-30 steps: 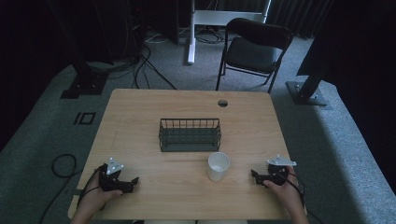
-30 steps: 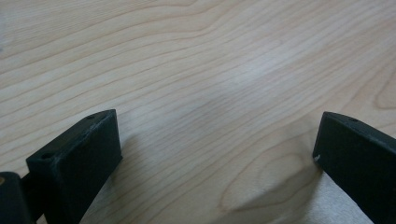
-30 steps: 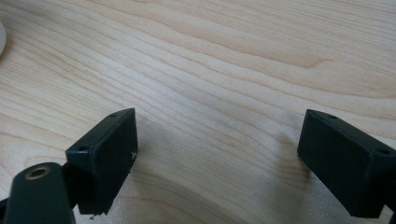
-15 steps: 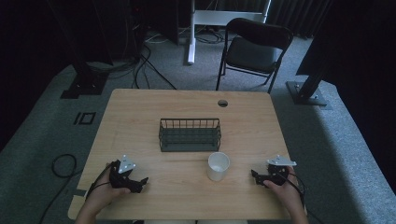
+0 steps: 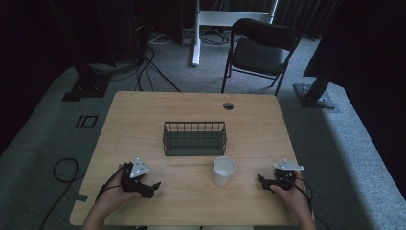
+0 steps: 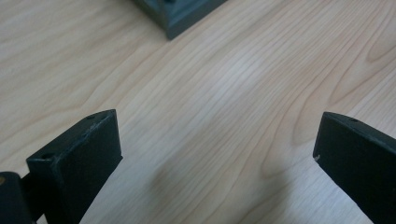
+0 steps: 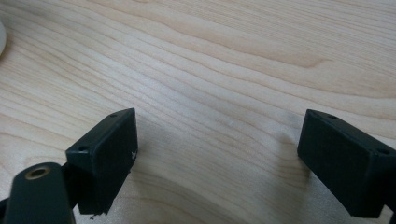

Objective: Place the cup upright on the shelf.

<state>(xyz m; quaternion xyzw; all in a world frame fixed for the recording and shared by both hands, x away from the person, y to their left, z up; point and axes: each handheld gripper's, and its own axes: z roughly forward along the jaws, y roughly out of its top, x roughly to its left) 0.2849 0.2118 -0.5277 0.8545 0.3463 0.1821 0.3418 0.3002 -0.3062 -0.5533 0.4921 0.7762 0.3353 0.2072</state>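
Observation:
A dark wire basket (image 5: 194,139) stands empty at the middle of the wooden table (image 5: 143,115). In front of it, slightly right, sits a white cup (image 5: 224,170), upright. My left gripper (image 5: 153,186) rests near the front left edge, jaws pointing right toward the cup, about a hand's width from it. In the left gripper view it (image 6: 217,135) is open over bare wood, with a corner of the basket (image 6: 180,14) ahead. My right gripper (image 5: 261,181) lies at the front right, pointing left at the cup. It (image 7: 217,135) is open too, and the cup's rim (image 7: 2,39) peeks in at far left.
A round cable hole (image 5: 228,106) sits in the table's far side. Beyond the table stand a black folding chair (image 5: 258,50) and stand bases on grey carpet. Cables trail on the floor at the left (image 5: 62,167).
My left gripper has slid to the right along the front of the table, closer to the cup. The right gripper, cup and basket have stayed put.

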